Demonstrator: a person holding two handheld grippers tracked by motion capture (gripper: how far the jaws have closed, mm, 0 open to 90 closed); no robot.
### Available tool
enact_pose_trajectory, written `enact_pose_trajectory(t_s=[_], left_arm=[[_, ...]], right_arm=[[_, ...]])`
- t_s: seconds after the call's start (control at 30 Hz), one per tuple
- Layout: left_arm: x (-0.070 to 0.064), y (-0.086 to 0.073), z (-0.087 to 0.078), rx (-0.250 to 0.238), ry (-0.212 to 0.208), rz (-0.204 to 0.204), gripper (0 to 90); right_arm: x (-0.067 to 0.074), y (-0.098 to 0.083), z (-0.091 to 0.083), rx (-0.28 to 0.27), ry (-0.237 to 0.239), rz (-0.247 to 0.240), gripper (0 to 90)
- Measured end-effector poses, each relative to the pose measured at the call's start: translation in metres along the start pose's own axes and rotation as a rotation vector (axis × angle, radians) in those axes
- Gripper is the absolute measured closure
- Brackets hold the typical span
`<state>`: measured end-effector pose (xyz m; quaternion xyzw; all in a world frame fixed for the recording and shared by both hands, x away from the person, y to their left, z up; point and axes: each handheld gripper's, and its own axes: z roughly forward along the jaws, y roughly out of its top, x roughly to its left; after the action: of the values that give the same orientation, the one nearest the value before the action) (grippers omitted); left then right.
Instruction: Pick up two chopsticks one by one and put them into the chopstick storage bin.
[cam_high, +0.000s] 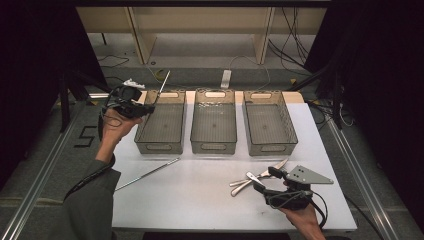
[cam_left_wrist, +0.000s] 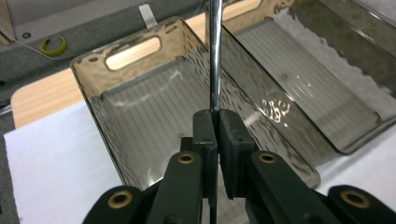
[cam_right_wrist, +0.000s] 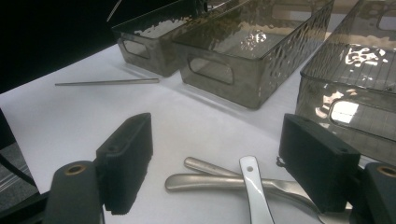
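Above the left-hand bin (cam_high: 161, 121), the left gripper (cam_left_wrist: 215, 122) is clamped on a thin metal rod (cam_left_wrist: 215, 51), held by one end. Risk: the slim, smooth shaft may pivot or slip between the pads. Near the table's front edge, the right gripper (cam_right_wrist: 219, 161) stands wide open over loose cutlery (cam_right_wrist: 243, 182), grasping nothing.

Left hand-held gripper (cam_high: 145, 107) raised with jaws clamped shut; right hand-held gripper (cam_high: 265, 180) low, jaws wide.

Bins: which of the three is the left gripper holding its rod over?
The leftmost bin. The left gripper clamps the metal rod at its near-left edge; the other two stand farther right.
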<state>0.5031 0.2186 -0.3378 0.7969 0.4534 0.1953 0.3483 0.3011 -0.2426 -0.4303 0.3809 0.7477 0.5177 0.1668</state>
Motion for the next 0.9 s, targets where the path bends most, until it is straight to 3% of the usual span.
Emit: enact_pose_trajectory(t_s=[0.07, 0.33, 0.63, 0.9], left_arm=[[0.003, 0.002, 0.003, -0.012, 0.025, -0.009, 85.2], [0.015, -0.003, 0.021, 0.0, 0.057, -0.037, 85.2], [0.021, -0.013, 0.028, 0.004, 0.064, -0.061, 85.2], [0.019, -0.022, 0.041, 0.038, 0.069, -0.055, 85.1]], right_arm=[[0.0, 0.0, 0.0, 0.0, 0.001, 0.0, 26.8], [0.001, 0.0, 0.0, 0.0, 0.006, -0.004, 26.8], [0.001, 0.0, 0.0, -0.002, 0.009, 0.003, 26.8], [0.001, 0.0, 0.0, -0.001, 0.009, 0.0, 26.8]])
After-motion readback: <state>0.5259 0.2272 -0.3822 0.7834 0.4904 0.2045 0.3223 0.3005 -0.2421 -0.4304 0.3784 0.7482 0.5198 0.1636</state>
